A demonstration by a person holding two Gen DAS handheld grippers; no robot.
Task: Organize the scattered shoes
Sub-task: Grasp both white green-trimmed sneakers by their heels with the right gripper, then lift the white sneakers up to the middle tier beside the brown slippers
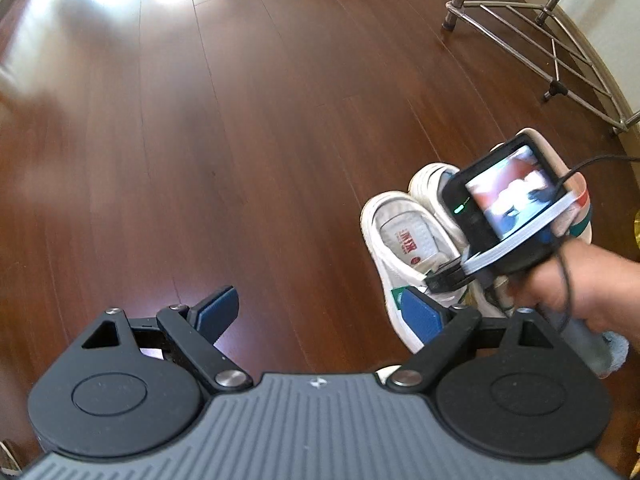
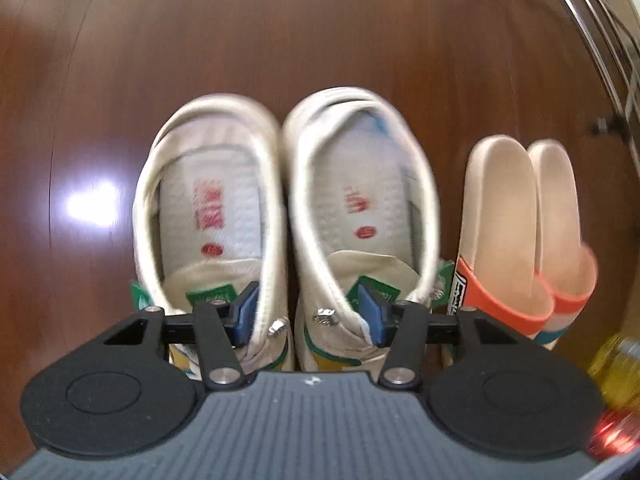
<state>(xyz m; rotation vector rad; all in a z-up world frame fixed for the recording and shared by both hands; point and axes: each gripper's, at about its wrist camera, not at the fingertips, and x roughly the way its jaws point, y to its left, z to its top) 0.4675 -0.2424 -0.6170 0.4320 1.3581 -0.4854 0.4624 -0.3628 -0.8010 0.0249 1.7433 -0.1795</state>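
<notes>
Two white sneakers (image 2: 280, 208) with green tags stand side by side on the wooden floor, heels toward the top of the right wrist view. My right gripper (image 2: 309, 314) hangs right over them with one blue pad inside each shoe. The two adjoining inner walls lie between the pads, and the jaws stand half apart without pressing on them. The picture is blurred. In the left wrist view the same sneakers (image 1: 400, 236) lie at the right, partly behind the right-hand tool (image 1: 508, 208) and the hand (image 1: 580, 280) holding it. My left gripper (image 1: 318, 304) is open over bare floor, just left of the sneakers.
A pair of beige slides (image 2: 524, 216) with orange straps sits right of the sneakers. A metal rack (image 1: 540, 40) stands along the wall beyond them. Something yellow (image 2: 616, 372) lies at the right edge. Sunlit wooden floor (image 1: 200, 140) stretches to the left.
</notes>
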